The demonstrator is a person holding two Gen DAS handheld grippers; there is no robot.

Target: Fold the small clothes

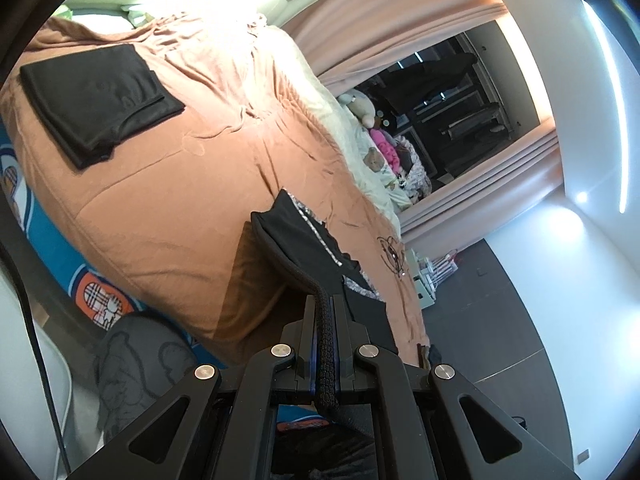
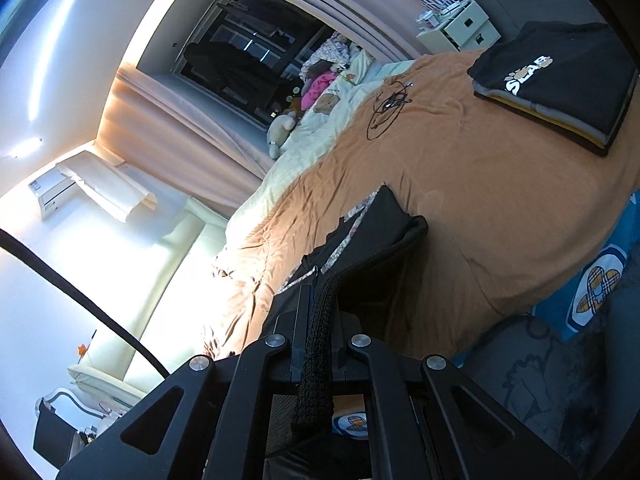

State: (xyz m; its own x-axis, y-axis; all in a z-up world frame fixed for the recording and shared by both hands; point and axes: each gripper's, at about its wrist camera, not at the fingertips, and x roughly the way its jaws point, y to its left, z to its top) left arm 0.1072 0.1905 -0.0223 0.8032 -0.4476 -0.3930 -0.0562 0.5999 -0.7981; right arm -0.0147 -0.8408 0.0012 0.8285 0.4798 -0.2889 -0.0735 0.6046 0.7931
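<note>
A small black garment (image 1: 304, 240) with silvery patterned trim hangs stretched above the orange bed cover (image 1: 192, 184). My left gripper (image 1: 325, 312) is shut on its thick black knit edge. My right gripper (image 2: 320, 300) is shut on the other side of the same garment (image 2: 376, 228), gripping the knit band. The garment's lower part is hidden behind the gripper bodies. A folded black garment (image 1: 100, 96) lies on the bed at the left in the left wrist view. A stack of folded clothes (image 2: 560, 80), topped by a black piece with white lettering, lies on the bed at the upper right in the right wrist view.
The bed has a cream blanket (image 2: 320, 128) and stuffed toys (image 1: 372, 120) on its far side by the curtained window (image 1: 440, 100). A blue patterned sheet (image 1: 92, 280) hangs at the bed's near edge. A white drawer unit (image 2: 464, 24) stands on the dark floor. A grey cushion (image 1: 136, 368) lies near me.
</note>
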